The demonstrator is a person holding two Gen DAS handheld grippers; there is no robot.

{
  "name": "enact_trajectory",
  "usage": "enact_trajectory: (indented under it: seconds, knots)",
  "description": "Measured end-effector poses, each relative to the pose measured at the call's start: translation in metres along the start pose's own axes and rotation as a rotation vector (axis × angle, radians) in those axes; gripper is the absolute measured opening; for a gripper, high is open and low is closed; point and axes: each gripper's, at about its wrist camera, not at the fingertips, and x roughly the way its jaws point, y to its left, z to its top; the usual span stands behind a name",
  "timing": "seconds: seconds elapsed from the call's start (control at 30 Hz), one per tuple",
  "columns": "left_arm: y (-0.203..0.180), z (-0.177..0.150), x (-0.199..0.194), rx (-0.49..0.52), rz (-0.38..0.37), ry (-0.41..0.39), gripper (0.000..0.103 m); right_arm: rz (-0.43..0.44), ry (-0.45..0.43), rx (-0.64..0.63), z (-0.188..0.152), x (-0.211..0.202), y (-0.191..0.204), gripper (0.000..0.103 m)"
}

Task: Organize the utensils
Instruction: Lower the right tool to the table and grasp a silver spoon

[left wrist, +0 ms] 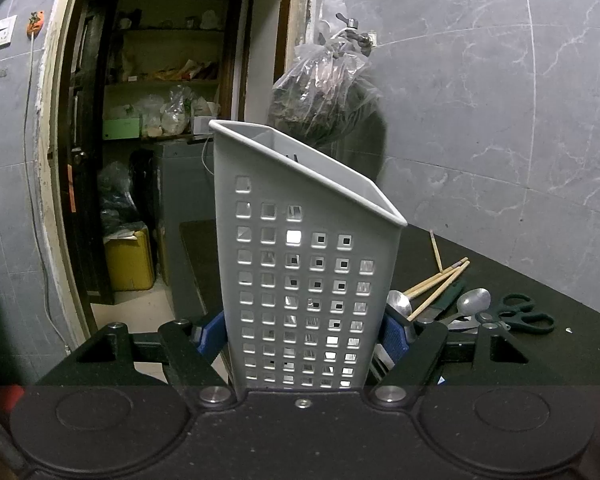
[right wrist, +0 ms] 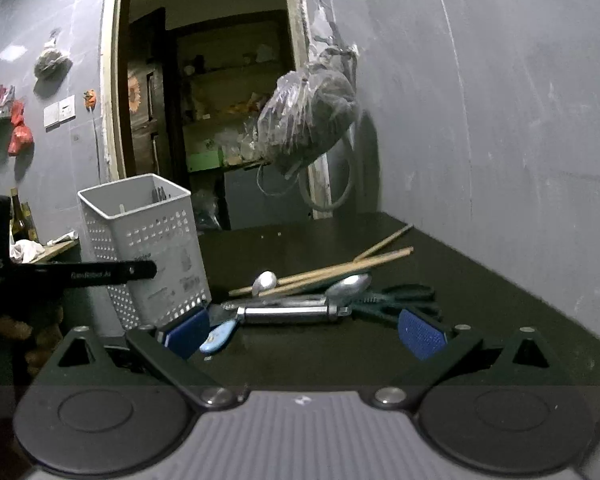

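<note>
Left wrist view shows the left gripper clamped on a grey perforated utensil caddy, its blue pads pressed against the two side walls low down. The caddy stands tilted, its slanted rim rising toward the far left, and something dark shows just above the rim inside. It sits at the left end of the black tabletop, whose left edge falls away to the floor and an open doorway behind.

To the right of the caddy lies the heap of loose utensils: wooden chopsticks, two metal spoons, and green-handled scissors, all near the tiled wall that closes off the table's far side.

From the right wrist view, the right gripper hovers low over the tabletop with its jaws spread wide and nothing between them. Just ahead of the fingers lie a steel-handled tool and a light blue handle, the latter just beside the left pad. The chopsticks fan out behind, one reaching toward the wall. The caddy stands at the left, just beside the heap; bare tabletop stretches to the right of the pile up to the wall. A clear plastic bag hangs from the wall well above the table.
</note>
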Motion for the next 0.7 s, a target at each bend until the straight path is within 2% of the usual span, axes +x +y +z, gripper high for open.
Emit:
enact_trajectory:
  seconds: [0.17,0.53,0.7]
  knots:
    - [0.000,0.000,0.001,-0.002,0.001,0.000,0.077,-0.001,0.040,0.043,-0.014,0.001,-0.001,0.103]
    - [0.000,0.000,0.000,-0.002,0.002,0.001,0.077,0.076,0.087,0.157,-0.042,0.008,0.007,0.102]
    - [0.000,0.000,0.000,0.001,0.001,0.002,0.077,0.079,0.081,0.167,-0.046,0.010,0.014,0.085]
